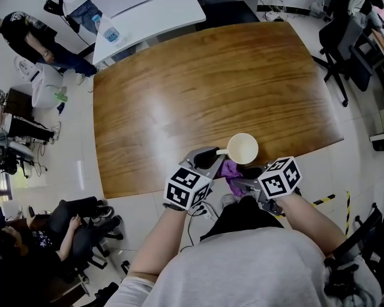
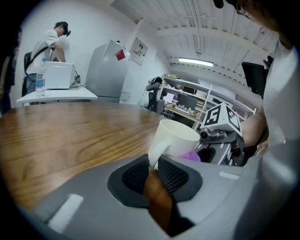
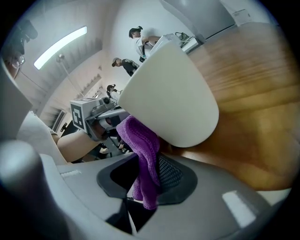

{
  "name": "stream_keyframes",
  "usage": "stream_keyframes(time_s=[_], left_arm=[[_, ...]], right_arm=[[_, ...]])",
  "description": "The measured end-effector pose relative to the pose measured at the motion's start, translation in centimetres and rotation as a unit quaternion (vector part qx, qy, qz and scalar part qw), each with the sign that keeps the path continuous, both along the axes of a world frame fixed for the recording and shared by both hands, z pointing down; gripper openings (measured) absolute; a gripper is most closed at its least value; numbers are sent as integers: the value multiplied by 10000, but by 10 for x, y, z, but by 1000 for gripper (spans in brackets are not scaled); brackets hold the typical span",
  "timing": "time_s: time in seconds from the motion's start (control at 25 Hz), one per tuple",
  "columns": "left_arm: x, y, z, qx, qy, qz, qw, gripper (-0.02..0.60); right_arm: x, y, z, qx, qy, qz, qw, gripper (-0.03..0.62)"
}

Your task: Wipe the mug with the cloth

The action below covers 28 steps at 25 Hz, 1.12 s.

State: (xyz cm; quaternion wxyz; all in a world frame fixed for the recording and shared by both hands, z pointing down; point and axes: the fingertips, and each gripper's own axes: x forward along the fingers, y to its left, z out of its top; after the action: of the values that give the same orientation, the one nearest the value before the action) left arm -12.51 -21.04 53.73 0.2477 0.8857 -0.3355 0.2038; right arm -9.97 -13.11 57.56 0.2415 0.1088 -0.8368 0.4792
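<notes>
A cream mug (image 1: 242,148) stands upright at the near edge of the wooden table (image 1: 198,84). My left gripper (image 1: 210,157) is shut on its handle: in the left gripper view the handle (image 2: 155,154) fills the gap between the two dark pads, with the mug body (image 2: 176,138) just beyond. A purple cloth (image 1: 231,171) hangs from my right gripper (image 1: 246,174), which is shut on it. In the right gripper view the cloth (image 3: 143,145) is pinched between the pads and lies against the mug's outer wall (image 3: 168,93), low on its near side. The mug's base is hidden in both gripper views.
The table's front edge (image 1: 240,180) runs right under both grippers. A white table (image 1: 150,18) with a water bottle (image 1: 110,31) stands behind. Office chairs (image 1: 342,42) are at the right, and a seated person (image 1: 78,228) is at the lower left.
</notes>
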Motion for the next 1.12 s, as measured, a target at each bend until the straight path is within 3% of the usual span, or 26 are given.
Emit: stream_keyframes(time_s=[0.24,0.56,0.76,1.12], left_arm=[[-1,-1,1,-24,65,-48,10000,63],[2,4,1,-34,-10,-111,9999,64],[3,4,0,-85,-11,-195,9998,64],[7,2,2,-24,-73,-209,9998,63]], right_arm=[[5,9,-20,186,-278,78,9994,110],[40,17,-70,467,-857,742,9925,110],[53,6,-56,554,-711,813,9926,109],[57,1,8,-21,-105,879,9961,110]])
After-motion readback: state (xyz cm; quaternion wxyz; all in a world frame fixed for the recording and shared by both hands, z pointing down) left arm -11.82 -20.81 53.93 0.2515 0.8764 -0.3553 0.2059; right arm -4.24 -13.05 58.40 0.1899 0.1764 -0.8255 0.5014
